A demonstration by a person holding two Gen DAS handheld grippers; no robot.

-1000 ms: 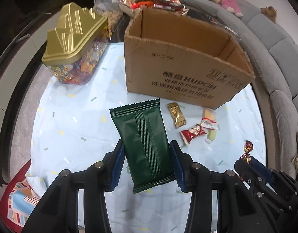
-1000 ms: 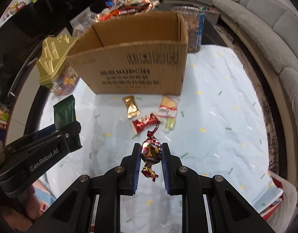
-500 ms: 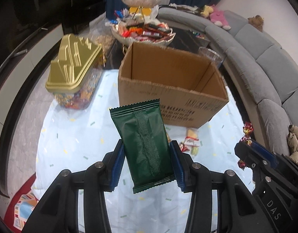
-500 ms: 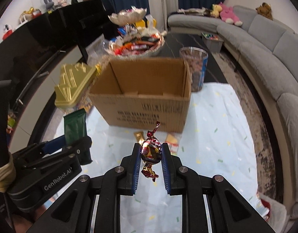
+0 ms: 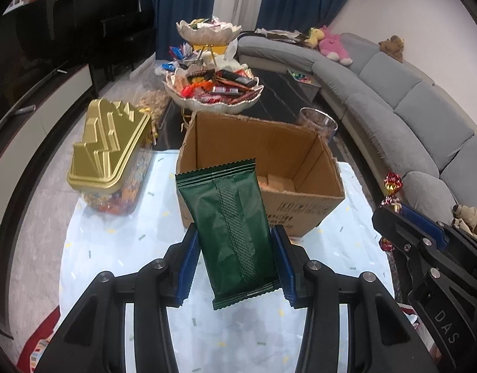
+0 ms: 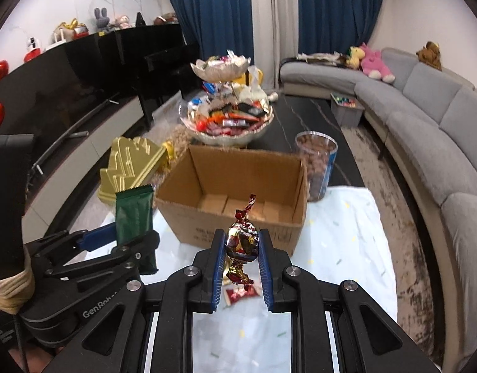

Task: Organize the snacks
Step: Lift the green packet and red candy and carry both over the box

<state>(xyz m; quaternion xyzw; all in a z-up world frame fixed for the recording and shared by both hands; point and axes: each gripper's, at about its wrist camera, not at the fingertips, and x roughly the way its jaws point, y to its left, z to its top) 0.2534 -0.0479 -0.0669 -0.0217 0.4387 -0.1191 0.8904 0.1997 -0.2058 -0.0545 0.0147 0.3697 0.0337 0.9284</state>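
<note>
Left wrist view: open brown cardboard box (image 5: 300, 155) sits ahead on the tabletop, left tongs (image 5: 235, 258) clamp a dark green foil packet (image 5: 232, 227), right tongs (image 6: 241, 256) pinch a red-gold twisted candy (image 6: 242, 242), which might slip out.

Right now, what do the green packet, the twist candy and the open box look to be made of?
Green packet: matte plastic or foil film, judging by the crimped ends and ribbed back seam. Candy: shiny metallic foil or cellophane, with crinkled glints and twisted ends. Box: brown corrugated cardboard, dull, with a rough cut edge and printed side.
</note>
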